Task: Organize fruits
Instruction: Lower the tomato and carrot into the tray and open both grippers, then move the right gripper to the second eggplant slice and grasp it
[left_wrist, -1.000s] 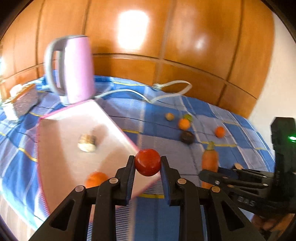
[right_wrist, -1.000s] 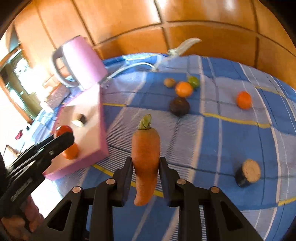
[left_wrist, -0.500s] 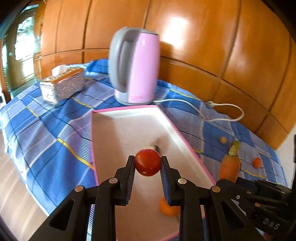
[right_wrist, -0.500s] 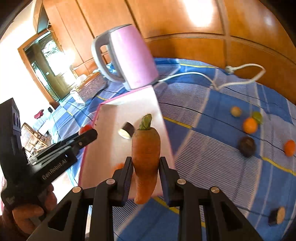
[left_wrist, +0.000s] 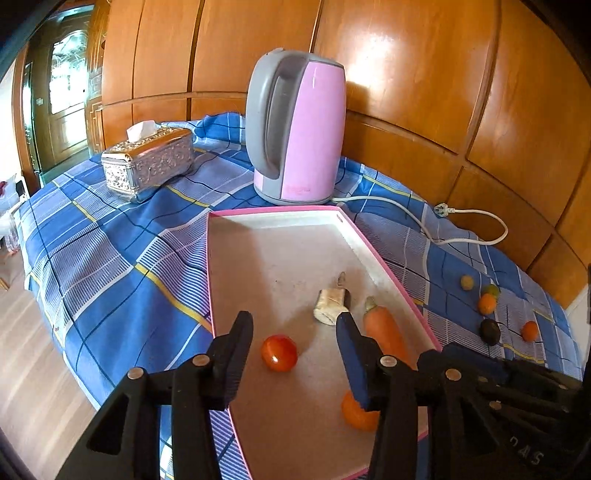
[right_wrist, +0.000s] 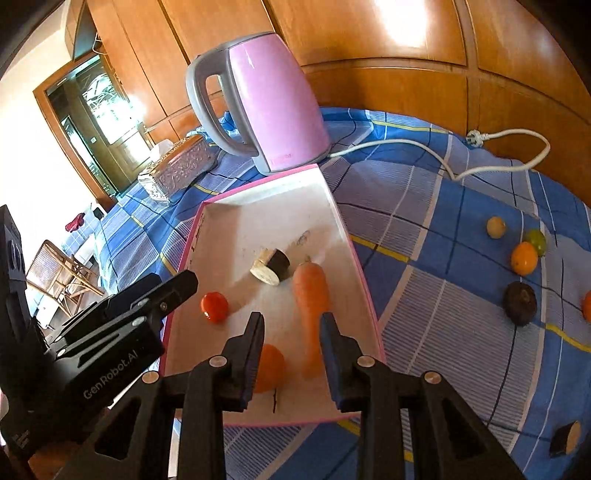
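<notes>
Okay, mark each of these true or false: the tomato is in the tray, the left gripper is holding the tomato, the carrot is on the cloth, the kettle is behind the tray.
1. The tomato lies in the tray. True.
2. The left gripper holds the tomato. False: it is open, the tomato lying loose.
3. The carrot lies on the cloth. False: it lies in the tray.
4. The kettle stands behind the tray. True.
</notes>
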